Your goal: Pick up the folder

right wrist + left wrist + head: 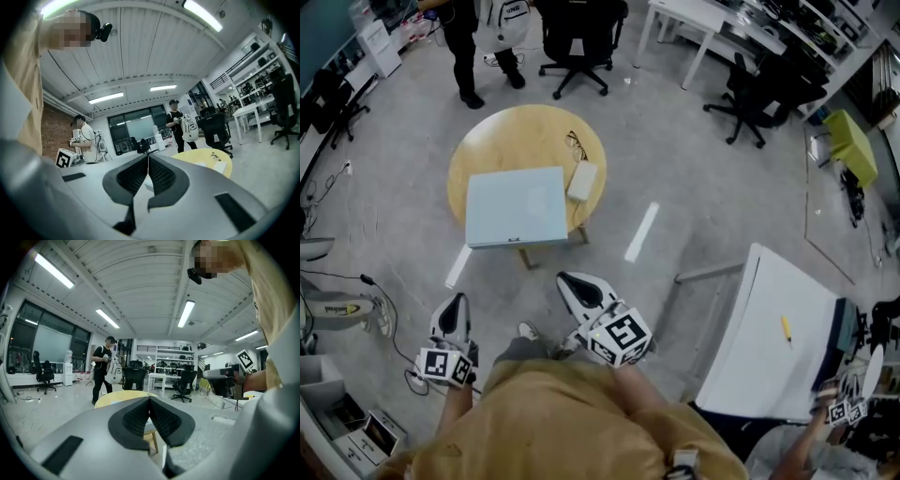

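Blue folder (517, 206) lay on the far table (502, 141), out of reach, so my left gripper (150, 404) and right gripper (148, 161) had their jaws pressed together, empty.

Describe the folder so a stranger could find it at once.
Look for the round wooden table in the middle of the grey floor. On its near half lies a big, flat, pale blue rectangle: the folder. It is far larger than the small white case and the spectacles beside it.
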Available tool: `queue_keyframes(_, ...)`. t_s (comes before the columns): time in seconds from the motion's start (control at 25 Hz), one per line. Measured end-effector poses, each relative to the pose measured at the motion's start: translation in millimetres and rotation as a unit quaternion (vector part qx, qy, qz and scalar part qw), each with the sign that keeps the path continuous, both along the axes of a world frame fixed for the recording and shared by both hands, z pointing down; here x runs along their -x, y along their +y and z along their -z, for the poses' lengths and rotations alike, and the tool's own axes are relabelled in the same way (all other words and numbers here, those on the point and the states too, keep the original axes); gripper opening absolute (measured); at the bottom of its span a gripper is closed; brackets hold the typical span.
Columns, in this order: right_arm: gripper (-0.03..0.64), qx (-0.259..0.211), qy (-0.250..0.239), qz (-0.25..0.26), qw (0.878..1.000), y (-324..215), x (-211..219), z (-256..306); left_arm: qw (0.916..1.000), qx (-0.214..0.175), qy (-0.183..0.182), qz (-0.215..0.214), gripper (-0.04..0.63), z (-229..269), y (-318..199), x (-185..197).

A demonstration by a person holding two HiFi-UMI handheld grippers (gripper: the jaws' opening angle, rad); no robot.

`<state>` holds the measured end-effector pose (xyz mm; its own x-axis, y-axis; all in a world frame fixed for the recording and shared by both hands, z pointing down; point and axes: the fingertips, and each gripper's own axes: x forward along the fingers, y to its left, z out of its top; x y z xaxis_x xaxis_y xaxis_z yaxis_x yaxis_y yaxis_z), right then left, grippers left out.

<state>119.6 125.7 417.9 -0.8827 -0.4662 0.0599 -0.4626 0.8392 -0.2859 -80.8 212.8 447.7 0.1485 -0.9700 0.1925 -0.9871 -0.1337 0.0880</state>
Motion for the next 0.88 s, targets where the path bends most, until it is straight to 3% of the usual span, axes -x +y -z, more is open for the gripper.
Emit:
queue_keyframes(0.4, 0.002, 0.010, 0.017, 0.017, 1.000, -22.0, 44.0, -9.5, 0.9996, 0.000, 0.023, -0.016, 0.003, -11.0, -44.8, 23.7)
queue_keyframes(0.68, 0.002, 0.014, 0.029, 0.008, 0.999, -50.6, 100.3, 8.7, 0.9975, -0.031, 0.040, -0.050, 0.003, 17.3, -107.2, 73.7)
queue_keyframes(0.88, 0.002, 0.025, 0.056, -0.030, 0.998, -78.7, 135.2, 6.2, 0.9948, -0.029, 0.056, -0.080, 0.003, 20.3, -142.0, 117.6)
